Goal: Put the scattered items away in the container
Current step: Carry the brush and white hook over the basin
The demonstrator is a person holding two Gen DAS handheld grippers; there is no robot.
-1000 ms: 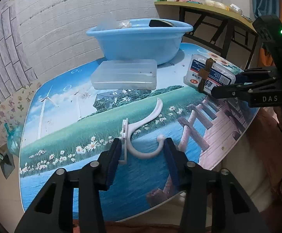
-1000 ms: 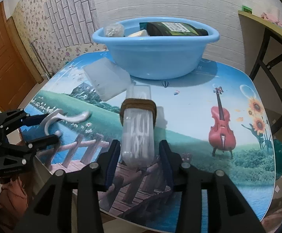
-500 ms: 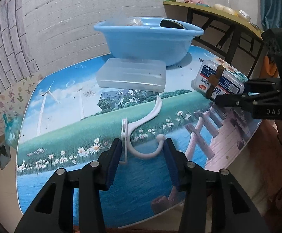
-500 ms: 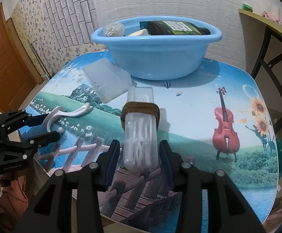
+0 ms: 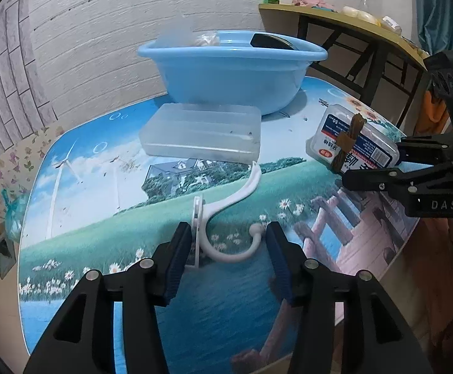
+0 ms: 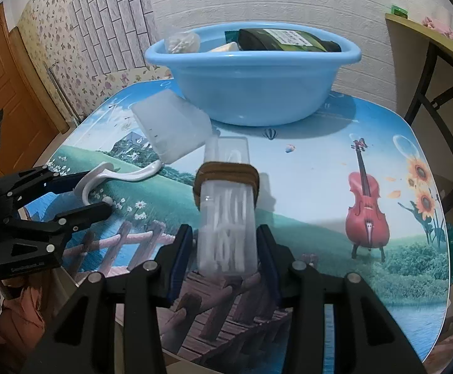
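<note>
Two claws work over one table (image 6: 314, 162) printed with a landscape picture. One blue basin (image 6: 251, 90) stands at the far edge of the table, near the white brick wall. Inside it three things show above the rim: one dark green pouch (image 6: 285, 40), one small clear bag of pale beads (image 6: 181, 42) and one cream-coloured piece (image 6: 223, 48) between them.

Three loose things are outside the basin. One frosted plastic box (image 5: 201, 132) lies flat on the table just in front of the basin, close to its wall. One white plastic hook (image 5: 226, 215) lies nearer the front edge, its long arm reaching toward the frosted box. One clear case of cotton swabs (image 6: 226, 215), bound by one brown band (image 6: 226, 177), is off the table top, tilted with its far end toward the basin.

The left claw (image 5: 228, 258) sits low at the front edge with the curved end of the hook between its two blue pads (image 5: 176, 261). Its jaws are opening, and a gap shows between the hook's knob and the pad on that side, so it has no grip on the hook.

The right claw (image 6: 226, 258) is closed on the near end of the swab case, one pad pressed on each long side. In the left wrist view it comes in from the right edge of the table, with the case's printed label facing up.
</note>
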